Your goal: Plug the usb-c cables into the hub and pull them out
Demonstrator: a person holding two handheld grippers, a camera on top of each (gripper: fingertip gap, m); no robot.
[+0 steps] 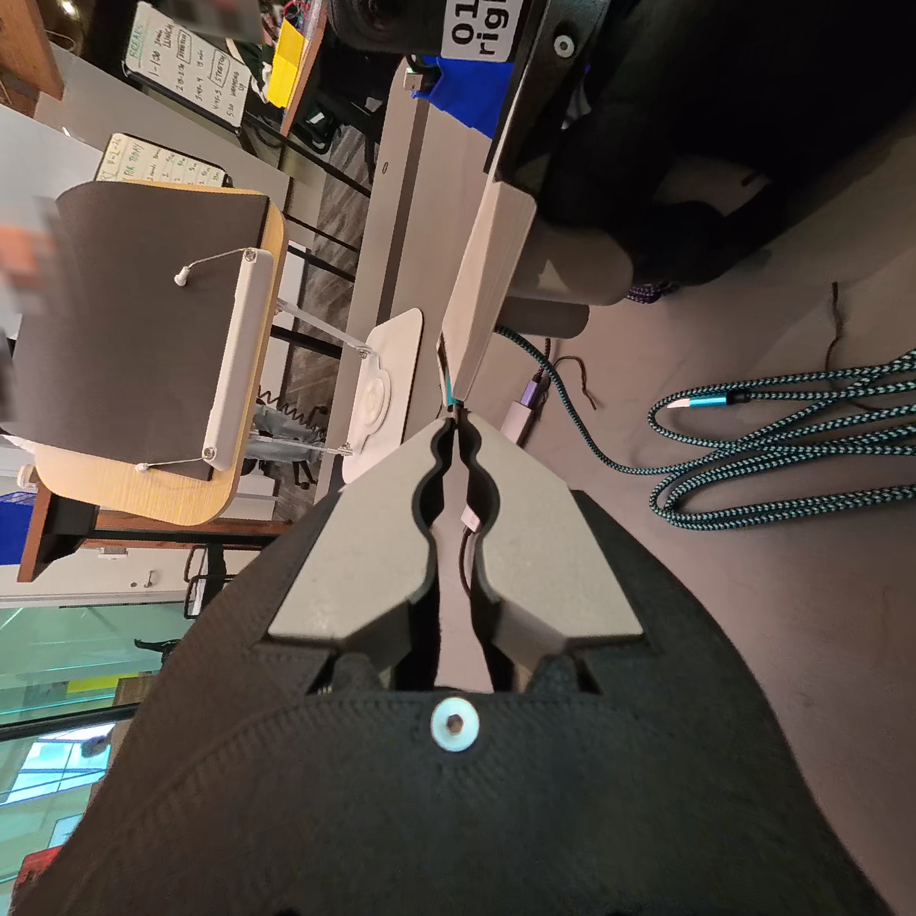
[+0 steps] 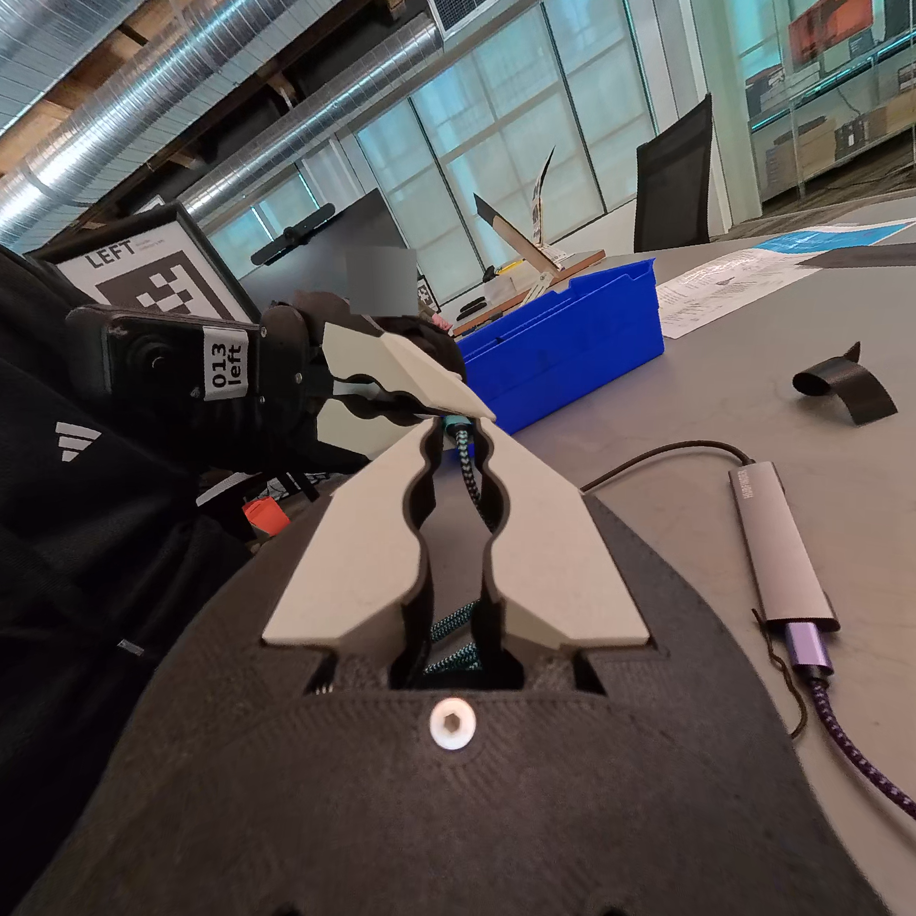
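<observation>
A: Left wrist view: the left gripper (image 1: 455, 425) is clenched at its tips on the teal braided cable (image 1: 743, 461), meeting the right gripper (image 1: 458, 396) at twelve o'clock. Its loops lie on the worktop (image 1: 743, 644) at three o'clock. Light, floppy; grip the rigid plug.

B: Right wrist view: the right gripper (image 2: 458, 425) is clenched on that cable's teal plug (image 2: 453, 425). The hub (image 2: 773, 545) lies at three o'clock, a purple plug (image 2: 805, 644) seated.

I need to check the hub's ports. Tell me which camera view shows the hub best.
The right wrist view: the grey hub lies in full on the table, with a purple plug in its near end. The left wrist view shows only a small end of it, beyond the claw tips, with the same purple plug.
</observation>
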